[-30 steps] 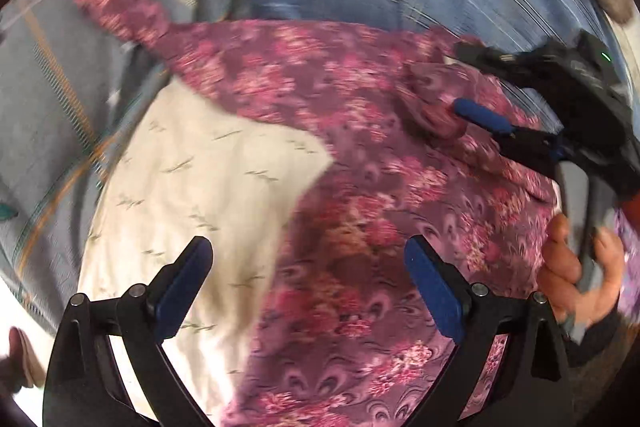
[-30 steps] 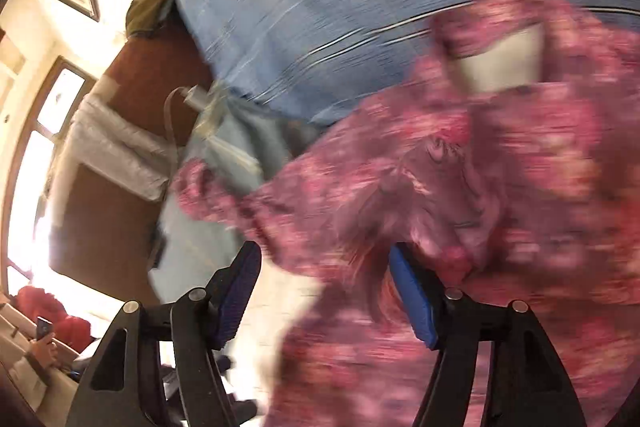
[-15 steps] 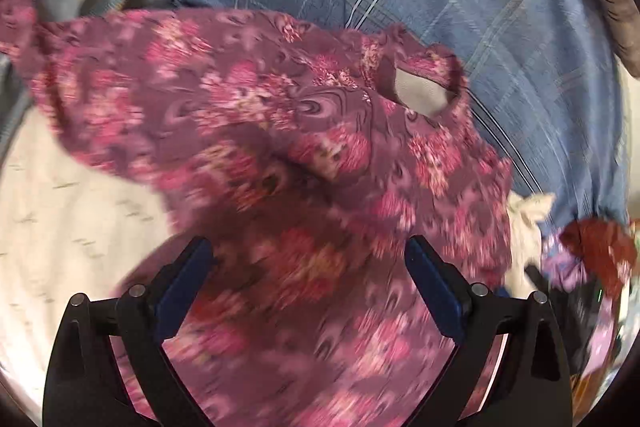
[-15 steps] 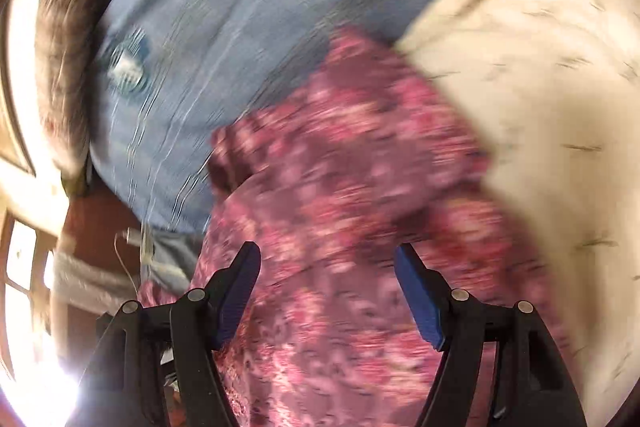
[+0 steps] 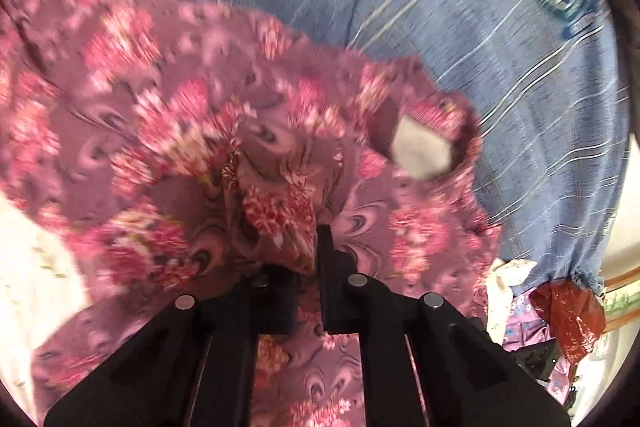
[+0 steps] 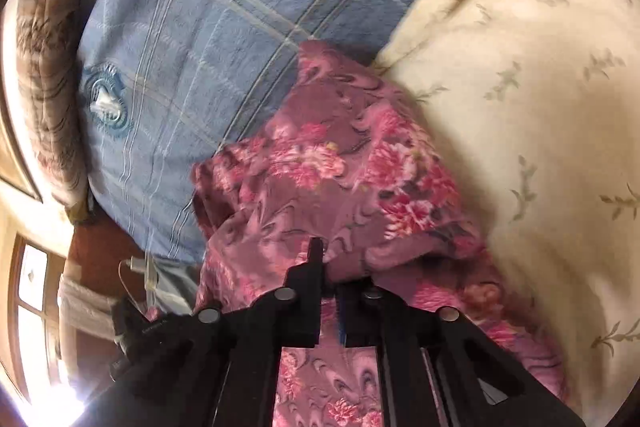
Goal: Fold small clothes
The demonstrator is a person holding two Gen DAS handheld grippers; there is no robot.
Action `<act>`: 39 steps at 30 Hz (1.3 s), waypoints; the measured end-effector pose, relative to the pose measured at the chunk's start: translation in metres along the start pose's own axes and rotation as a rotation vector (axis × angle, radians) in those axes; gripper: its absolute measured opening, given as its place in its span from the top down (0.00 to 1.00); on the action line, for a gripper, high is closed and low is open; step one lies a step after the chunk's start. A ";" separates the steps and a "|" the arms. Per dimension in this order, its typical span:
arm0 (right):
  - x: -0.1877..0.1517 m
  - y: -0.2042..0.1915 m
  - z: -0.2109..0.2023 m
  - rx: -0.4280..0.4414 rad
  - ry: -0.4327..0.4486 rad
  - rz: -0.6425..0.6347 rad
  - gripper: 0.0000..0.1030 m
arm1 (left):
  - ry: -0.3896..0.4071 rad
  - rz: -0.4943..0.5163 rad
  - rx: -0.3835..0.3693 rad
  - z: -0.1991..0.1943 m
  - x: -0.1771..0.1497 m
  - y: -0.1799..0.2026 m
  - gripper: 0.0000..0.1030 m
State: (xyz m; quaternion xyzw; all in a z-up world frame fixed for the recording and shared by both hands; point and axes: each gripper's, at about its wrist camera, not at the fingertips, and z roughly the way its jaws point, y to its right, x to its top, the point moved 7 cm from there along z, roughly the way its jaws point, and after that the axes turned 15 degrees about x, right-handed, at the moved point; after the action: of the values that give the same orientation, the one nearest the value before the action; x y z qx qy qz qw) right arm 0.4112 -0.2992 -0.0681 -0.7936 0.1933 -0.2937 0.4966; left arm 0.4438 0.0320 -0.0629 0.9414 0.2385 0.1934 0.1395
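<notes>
A small purple garment with pink flowers (image 5: 168,115) lies spread over a cream sheet and a blue pillow. Its neck opening (image 5: 420,147) shows pale cloth through it. My left gripper (image 5: 308,251) is shut on a bunched fold of this floral garment near the neckline. In the right wrist view the same floral garment (image 6: 340,167) is gathered into a ridge, and my right gripper (image 6: 326,267) is shut on its edge, with cloth draped over the fingertips.
A blue checked pillow (image 5: 460,7) with a round emblem (image 6: 106,103) lies behind the garment. The cream sheet with leaf prints (image 6: 540,87) spreads to the right. A reddish-brown bag (image 5: 568,315) and crumpled cloth sit at the pillow's end. A cable with a plug (image 6: 140,267) hangs beside the bed.
Both grippers stood open over the garment before; now each has closed on a fold of it. The left view slid towards the neckline, the right swung round to the pillow side.
</notes>
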 end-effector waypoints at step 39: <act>0.062 0.007 0.033 -0.352 -0.105 -0.326 0.87 | 0.102 0.185 0.206 0.000 -0.005 -0.048 0.53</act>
State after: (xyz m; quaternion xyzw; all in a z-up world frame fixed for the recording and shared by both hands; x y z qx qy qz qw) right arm 0.4796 -0.3167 -0.0689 -0.9027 0.0850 -0.2902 0.3061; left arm 0.4208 0.0706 -0.0814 0.9577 0.1758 0.2276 0.0116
